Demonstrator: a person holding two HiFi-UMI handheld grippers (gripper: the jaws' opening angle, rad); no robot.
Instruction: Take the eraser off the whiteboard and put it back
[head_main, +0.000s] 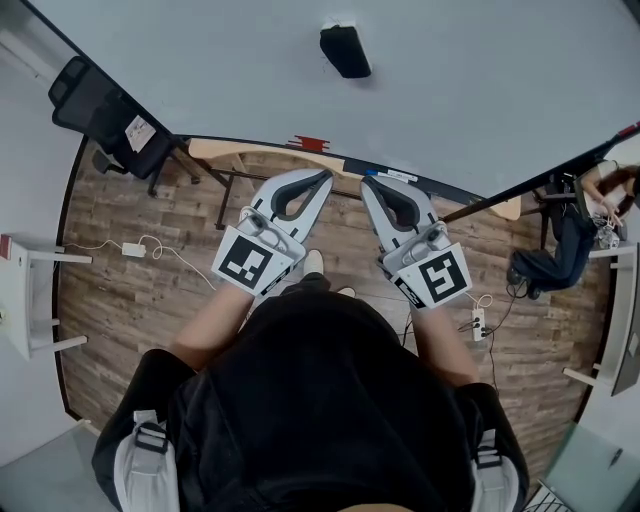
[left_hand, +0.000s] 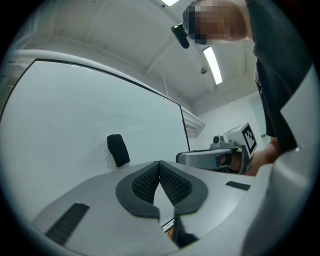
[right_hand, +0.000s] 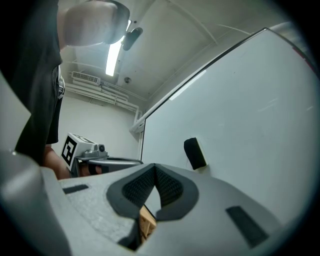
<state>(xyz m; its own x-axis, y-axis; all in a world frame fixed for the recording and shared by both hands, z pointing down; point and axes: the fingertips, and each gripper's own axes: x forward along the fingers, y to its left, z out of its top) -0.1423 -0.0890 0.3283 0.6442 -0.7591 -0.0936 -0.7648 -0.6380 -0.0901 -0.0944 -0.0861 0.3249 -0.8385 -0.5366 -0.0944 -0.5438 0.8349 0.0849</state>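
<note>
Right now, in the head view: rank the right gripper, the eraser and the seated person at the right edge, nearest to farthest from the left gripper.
1. right gripper: close beside the left gripper, on its right.
2. eraser: ahead, on the whiteboard.
3. seated person: far right, past the board's edge.

The whiteboard (head_main: 480, 90) extends beyond the top edge of the head view. A red item (head_main: 311, 144) on the tray (head_main: 235, 151) is too small to identify. A person (head_main: 560, 245) is cut off at the right edge.
</note>
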